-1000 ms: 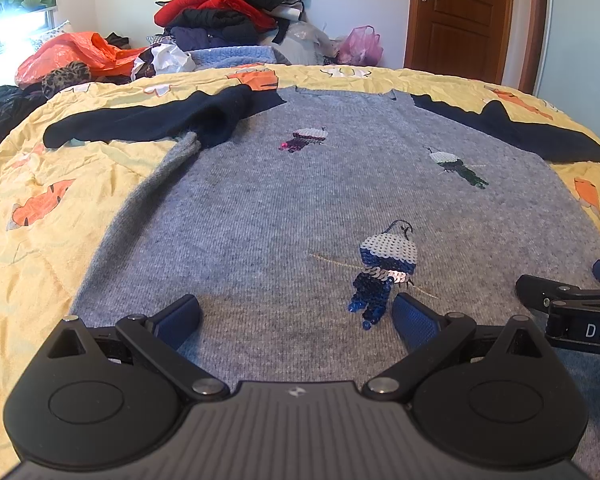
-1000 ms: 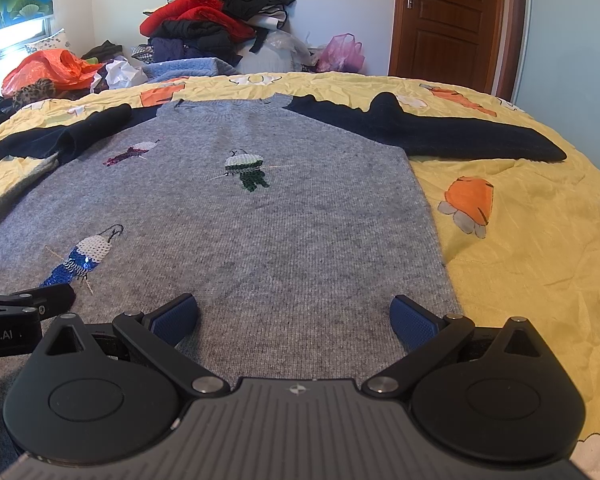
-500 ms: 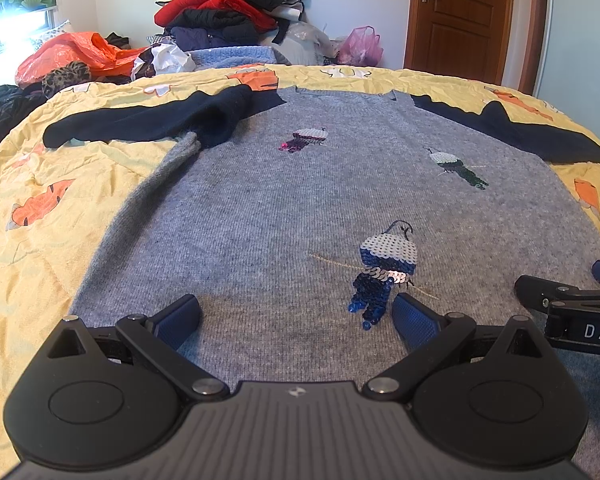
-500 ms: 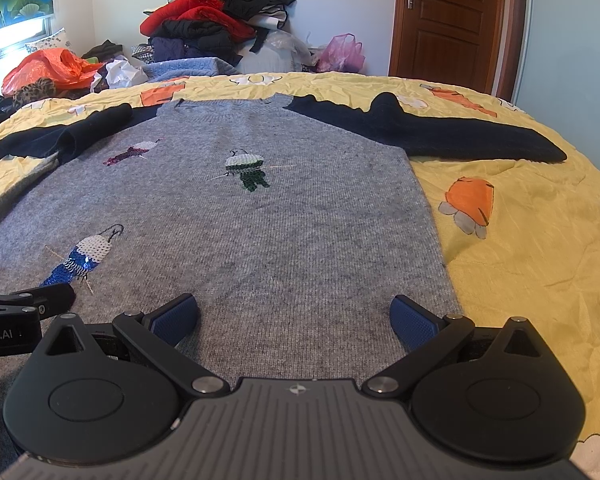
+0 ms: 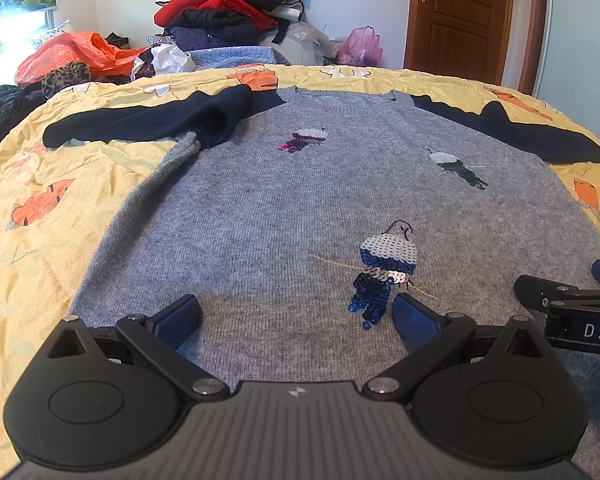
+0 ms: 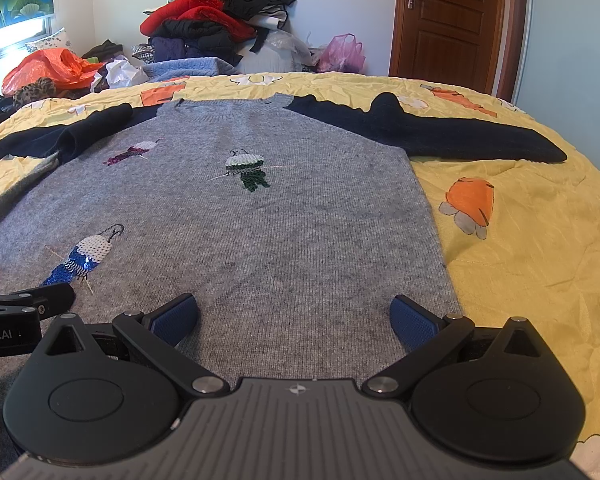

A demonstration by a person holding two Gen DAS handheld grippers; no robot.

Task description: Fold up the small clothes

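On the bed, grey sweater [image 5: 300,216] (hem hidden), left gripper [image 5: 296,318] and right gripper [image 6: 294,316] spread apart.

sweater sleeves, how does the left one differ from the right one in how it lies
The left sleeve is bunched near the shoulder, with a thick fold lapping onto the grey sweater body; the right sleeve lies mostly flat, with one small raised peak. The left sleeve crowds the body's side edge, while the right sleeve stretches clear of it across the yellow bedsheet. Both are dark navy and point outward, not yet folded in.
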